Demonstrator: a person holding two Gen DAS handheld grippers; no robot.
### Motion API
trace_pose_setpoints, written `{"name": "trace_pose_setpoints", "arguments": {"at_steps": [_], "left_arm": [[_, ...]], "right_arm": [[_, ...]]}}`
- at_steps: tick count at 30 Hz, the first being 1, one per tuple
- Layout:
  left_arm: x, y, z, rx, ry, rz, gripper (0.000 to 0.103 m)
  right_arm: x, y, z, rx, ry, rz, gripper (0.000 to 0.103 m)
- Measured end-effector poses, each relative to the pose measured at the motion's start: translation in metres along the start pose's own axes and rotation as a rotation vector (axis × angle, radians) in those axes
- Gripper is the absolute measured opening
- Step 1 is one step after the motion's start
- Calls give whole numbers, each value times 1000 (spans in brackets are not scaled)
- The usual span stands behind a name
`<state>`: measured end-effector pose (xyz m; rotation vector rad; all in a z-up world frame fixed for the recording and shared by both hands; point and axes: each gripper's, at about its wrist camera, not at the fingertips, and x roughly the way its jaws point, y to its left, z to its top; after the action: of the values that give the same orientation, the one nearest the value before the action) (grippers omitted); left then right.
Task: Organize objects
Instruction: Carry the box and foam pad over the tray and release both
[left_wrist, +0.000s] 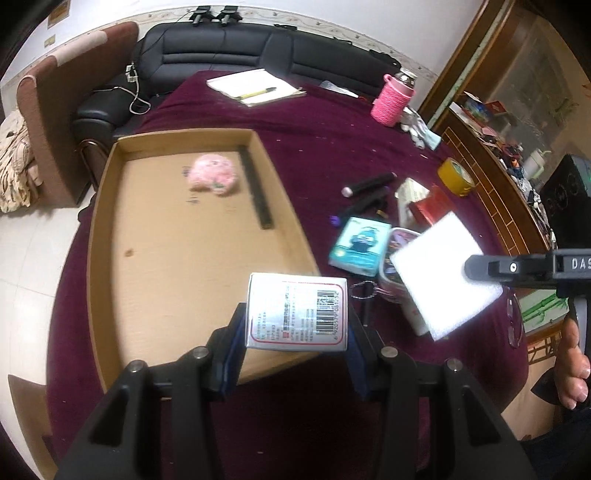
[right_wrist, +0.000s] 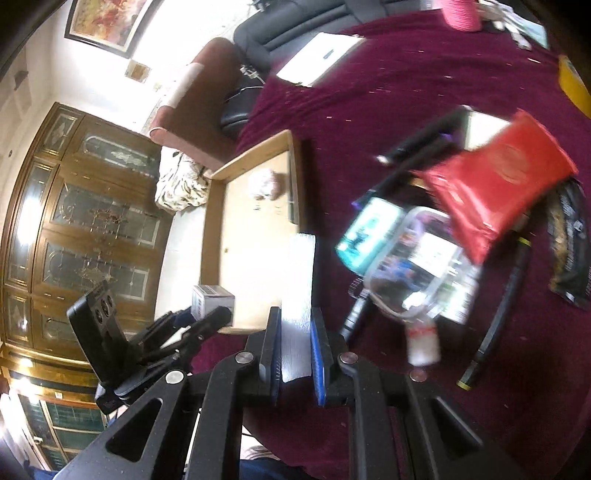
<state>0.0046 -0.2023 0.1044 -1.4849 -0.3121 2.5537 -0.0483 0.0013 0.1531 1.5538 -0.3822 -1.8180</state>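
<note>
My left gripper (left_wrist: 293, 328) is shut on a silver box with a barcode (left_wrist: 297, 310), held above the near right corner of a shallow cardboard tray (left_wrist: 110, 206). A pink plush toy (left_wrist: 214, 173) and a dark strip (left_wrist: 256, 188) lie inside the tray. My right gripper (right_wrist: 293, 332) is shut on a thin white foam slab (right_wrist: 301, 280), held edge-on over the tray's near corner (right_wrist: 212, 229). In the left wrist view the white foam slab (left_wrist: 443, 273) hangs to the right, above a pile of loose items. The silver box (right_wrist: 212, 301) and the left gripper (right_wrist: 207, 321) show at lower left in the right wrist view.
On the maroon cloth (left_wrist: 325, 147) lie a teal card box (left_wrist: 360, 245), a clear plastic case (right_wrist: 417, 258), a red pouch (right_wrist: 495, 177), black pens (left_wrist: 369, 182), yellow tape (left_wrist: 456, 175), a pink knitted bottle (left_wrist: 393, 99) and a notepad with pen (left_wrist: 255, 88). A black sofa (left_wrist: 236, 48) stands behind.
</note>
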Motion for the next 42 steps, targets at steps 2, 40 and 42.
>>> {"name": "trace_pose_setpoints", "arguments": {"at_steps": [2, 40, 42], "left_arm": [[-1, 8, 2, -3, 4, 6, 47], [85, 132, 102, -126, -3, 184, 47], [89, 133, 102, -125, -1, 193, 47]], "right_arm": [[9, 10, 6, -11, 0, 6, 16], [201, 74, 165, 57, 6, 17, 16], [207, 69, 166, 67, 11, 10, 16]]}}
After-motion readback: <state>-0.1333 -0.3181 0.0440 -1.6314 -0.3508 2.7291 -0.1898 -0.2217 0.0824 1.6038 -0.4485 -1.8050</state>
